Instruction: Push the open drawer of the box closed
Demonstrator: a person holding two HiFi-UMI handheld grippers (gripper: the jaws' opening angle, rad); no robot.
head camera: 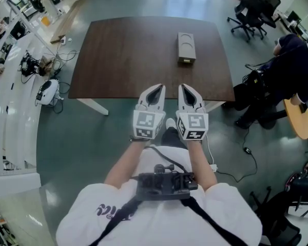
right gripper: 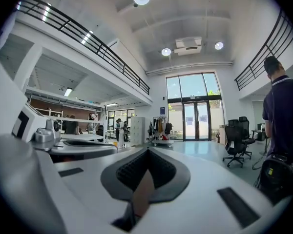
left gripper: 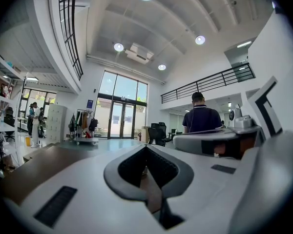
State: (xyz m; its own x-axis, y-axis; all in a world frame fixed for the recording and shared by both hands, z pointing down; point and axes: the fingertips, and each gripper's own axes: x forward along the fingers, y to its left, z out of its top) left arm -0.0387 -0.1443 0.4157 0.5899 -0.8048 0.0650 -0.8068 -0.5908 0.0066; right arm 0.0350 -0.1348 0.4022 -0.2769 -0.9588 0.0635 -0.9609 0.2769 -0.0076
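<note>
A small tan box (head camera: 186,45) lies on the dark brown table (head camera: 123,55), right of centre, with its drawer end (head camera: 186,60) facing me. Both grippers hover side by side over the table's near edge, well short of the box. My left gripper (head camera: 157,88) is shut with nothing in it, and its dark pads (left gripper: 136,172) meet at the tip. My right gripper (head camera: 186,88) is also shut and empty, its pads (right gripper: 136,174) together. Each gripper view looks up into the hall and shows the other gripper's white body (left gripper: 212,141) (right gripper: 80,147) alongside.
A person in dark clothes (head camera: 297,60) sits right of the table beside a round wooden top (head camera: 300,119). Black office chairs (head camera: 251,9) stand at the far right. Cables (head camera: 246,158) trail on the floor. A white counter (head camera: 10,86) with gear runs along the left.
</note>
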